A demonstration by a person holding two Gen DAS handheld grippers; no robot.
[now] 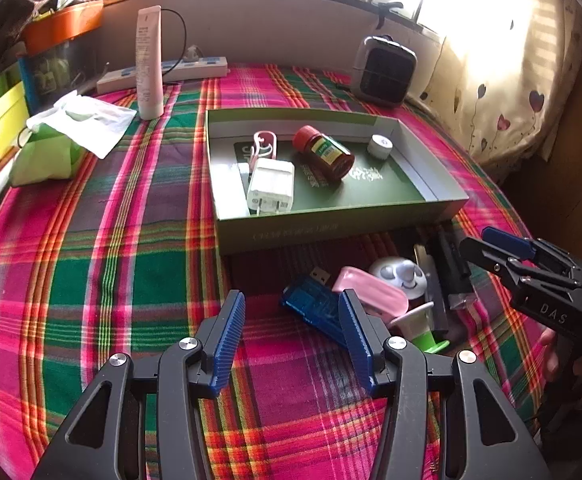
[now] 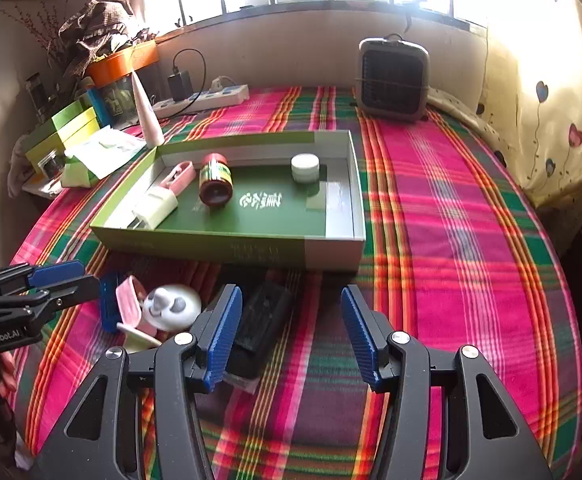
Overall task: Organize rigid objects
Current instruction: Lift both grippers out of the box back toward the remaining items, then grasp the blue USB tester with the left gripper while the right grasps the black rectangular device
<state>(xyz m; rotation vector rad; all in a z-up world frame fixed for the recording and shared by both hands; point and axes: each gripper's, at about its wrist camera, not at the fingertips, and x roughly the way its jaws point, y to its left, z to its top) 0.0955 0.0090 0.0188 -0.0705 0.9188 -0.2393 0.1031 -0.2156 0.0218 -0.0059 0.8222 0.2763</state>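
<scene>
Jaws: both your left gripper [image 1: 291, 340] and right gripper [image 2: 291, 334] stand apart, empty.
Risk: your left pads straddle 2 things — the USB stick [image 1: 311, 304] and, probably, a pink clip [image 1: 371, 296] — so closing may snag both.

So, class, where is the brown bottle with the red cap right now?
The brown bottle lies on its side inside the green box, between the white charger and the small white jar.

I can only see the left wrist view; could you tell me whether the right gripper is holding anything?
Observer: No. The right gripper is open, with only plaid cloth between its fingers.
Operator: What is the dark thing beside it?
Observer: A black rectangular block, lying flat beside its left finger.
Operator: Is anything plugged into the power strip?
Observer: Yes, a black adapter sits on the power strip.
</scene>
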